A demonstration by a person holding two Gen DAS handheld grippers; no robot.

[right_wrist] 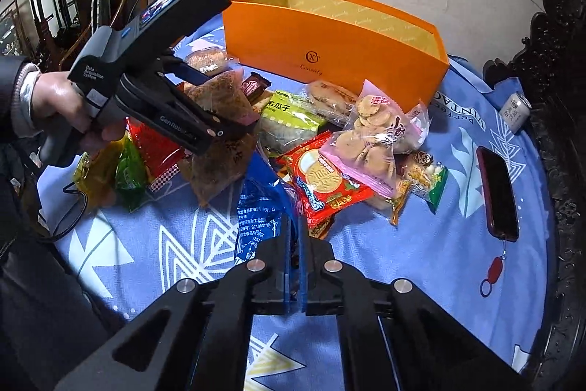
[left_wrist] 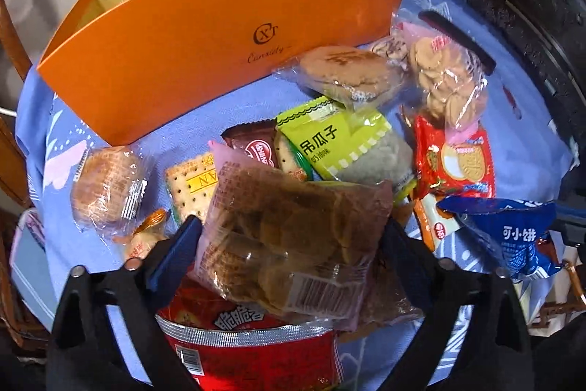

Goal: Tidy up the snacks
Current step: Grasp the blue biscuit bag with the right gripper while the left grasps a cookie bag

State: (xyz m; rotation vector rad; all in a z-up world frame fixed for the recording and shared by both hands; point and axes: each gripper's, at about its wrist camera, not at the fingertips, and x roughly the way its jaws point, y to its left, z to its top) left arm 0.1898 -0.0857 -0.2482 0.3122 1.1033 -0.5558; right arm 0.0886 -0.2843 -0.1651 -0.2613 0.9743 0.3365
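My left gripper point(left_wrist: 289, 233) is shut on a pink-edged clear bag of brown biscuits point(left_wrist: 293, 240) and holds it above the snack pile; it also shows in the right wrist view point(right_wrist: 223, 112). My right gripper point(right_wrist: 295, 233) is shut on the edge of a blue snack packet point(right_wrist: 262, 207), which lies on the cloth. An open orange box point(left_wrist: 219, 35) stands at the back, also in the right wrist view point(right_wrist: 337, 50). Snack packets lie heaped in front of it: a green seed packet point(left_wrist: 337, 138), a red biscuit packet point(right_wrist: 326, 182), a pink cookie bag point(right_wrist: 370, 138).
A blue patterned cloth point(right_wrist: 421, 244) covers the round table. A phone point(right_wrist: 498, 193) with a red strap and a small can point(right_wrist: 516, 109) lie at the right. A red snack bag point(left_wrist: 249, 347) lies under my left gripper. Carved dark wood chairs stand behind and to the right.
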